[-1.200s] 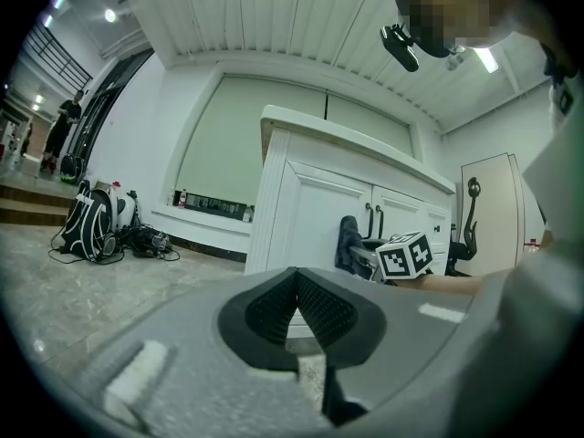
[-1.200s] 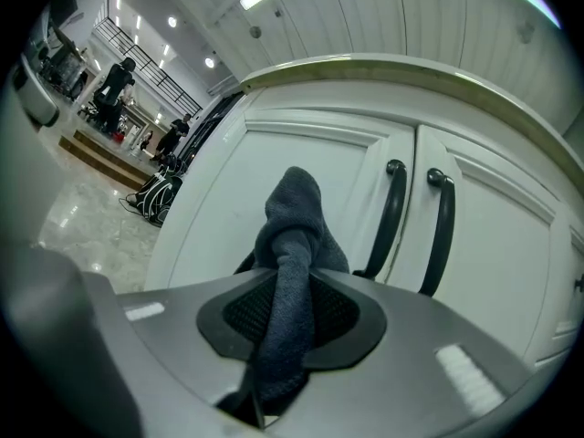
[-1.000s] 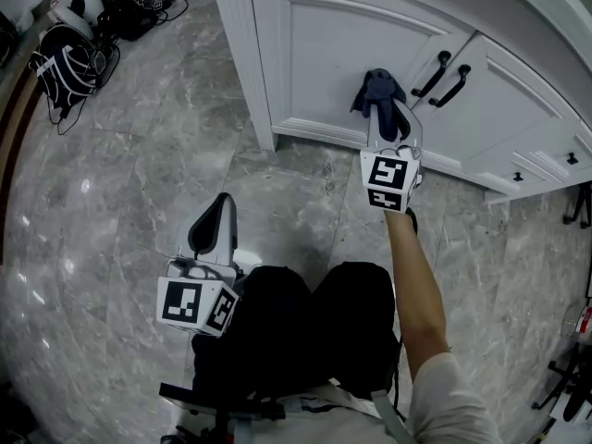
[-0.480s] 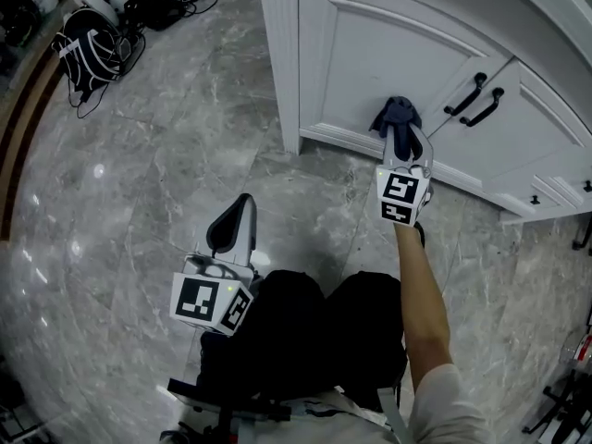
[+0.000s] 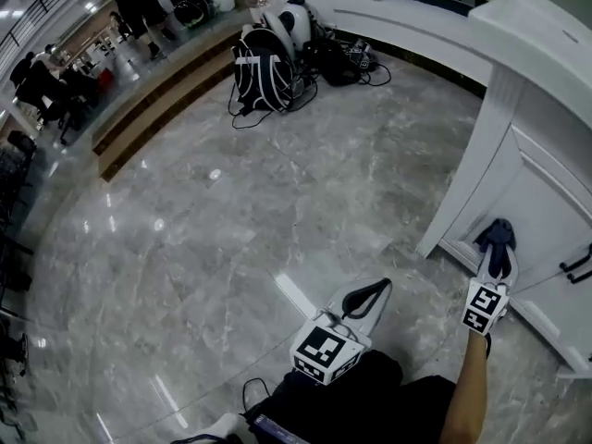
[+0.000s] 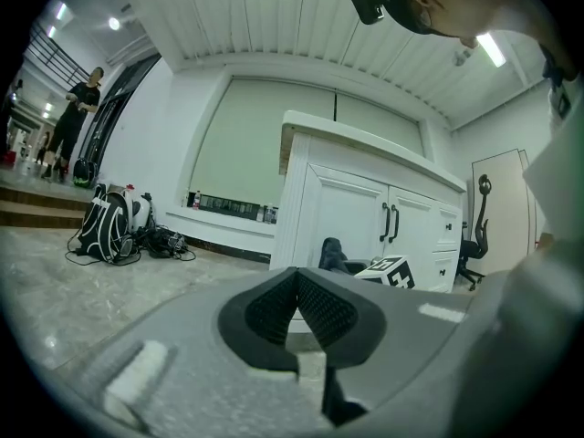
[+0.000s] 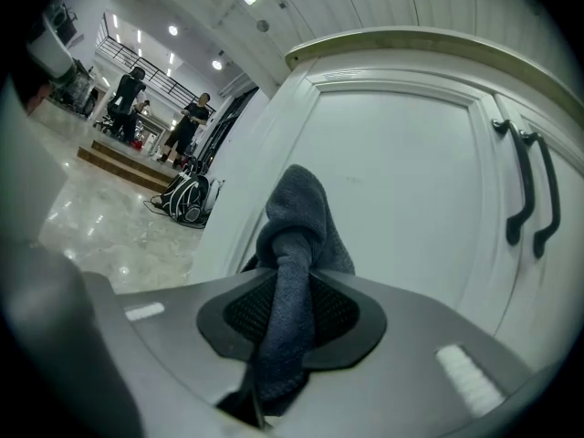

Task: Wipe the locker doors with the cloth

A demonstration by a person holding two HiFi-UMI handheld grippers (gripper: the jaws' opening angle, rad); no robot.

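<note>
Right gripper view shows the right gripper (image 7: 290,286) pinching the dark cloth (image 7: 297,208), whose bunched end sits against, or just off, the white door (image 7: 401,199) left of the handles (image 7: 520,190). From the head view the cloth (image 5: 498,234) sits low on the door's left edge. No wipe marks show, so progress is unclear; I judge most of this door and its neighbour remain. Left gripper (image 6: 299,286) hangs idle, jaws pressed together, empty.
</note>
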